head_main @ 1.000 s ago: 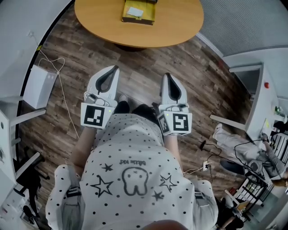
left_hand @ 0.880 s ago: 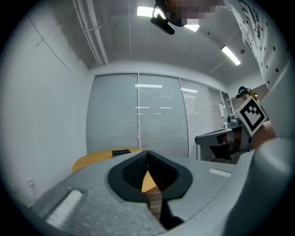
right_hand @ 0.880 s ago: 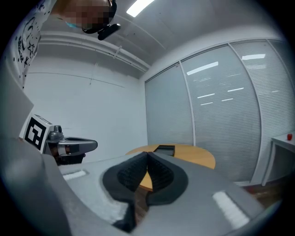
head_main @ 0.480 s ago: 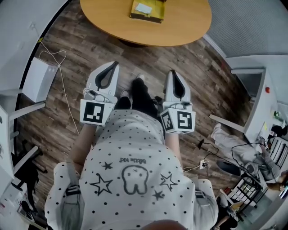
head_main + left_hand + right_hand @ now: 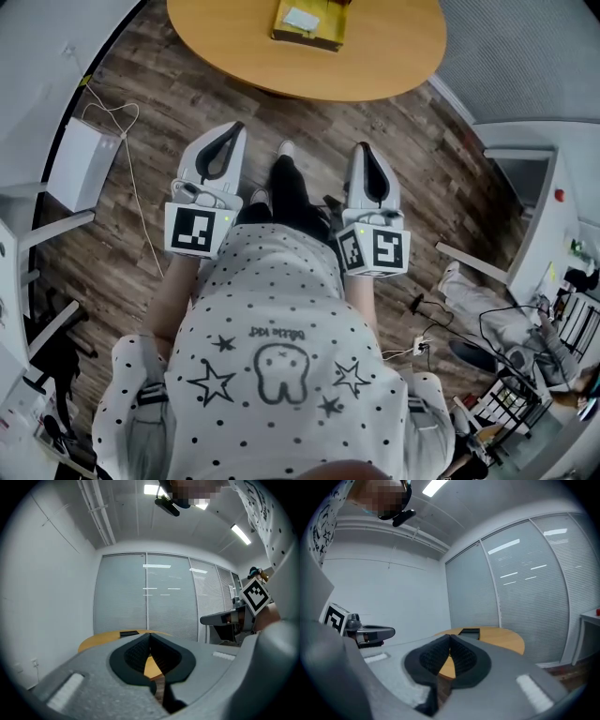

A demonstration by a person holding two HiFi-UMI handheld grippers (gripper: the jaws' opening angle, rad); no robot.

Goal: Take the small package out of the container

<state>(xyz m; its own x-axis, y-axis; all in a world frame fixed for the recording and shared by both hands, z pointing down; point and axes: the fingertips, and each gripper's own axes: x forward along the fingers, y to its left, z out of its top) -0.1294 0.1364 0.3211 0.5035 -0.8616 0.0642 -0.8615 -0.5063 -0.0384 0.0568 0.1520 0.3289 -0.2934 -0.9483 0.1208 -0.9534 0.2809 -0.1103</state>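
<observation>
As the person stepped closer, the flat yellow container on the round wooden surface drew nearer. The left gripper and right gripper, jaws clenched on nothing, stayed well short of it.

Head view: steeply down from above. Gripper views: level, toward distant round table, shared by all three.

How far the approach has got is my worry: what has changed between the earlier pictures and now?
The person has stepped toward the table: a leg has swung forward, and the left gripper and right gripper have come slightly nearer its edge. Nothing was grasped or released. Unchanged: both grippers shut and empty, side by side; the yellow container on the table.
</observation>
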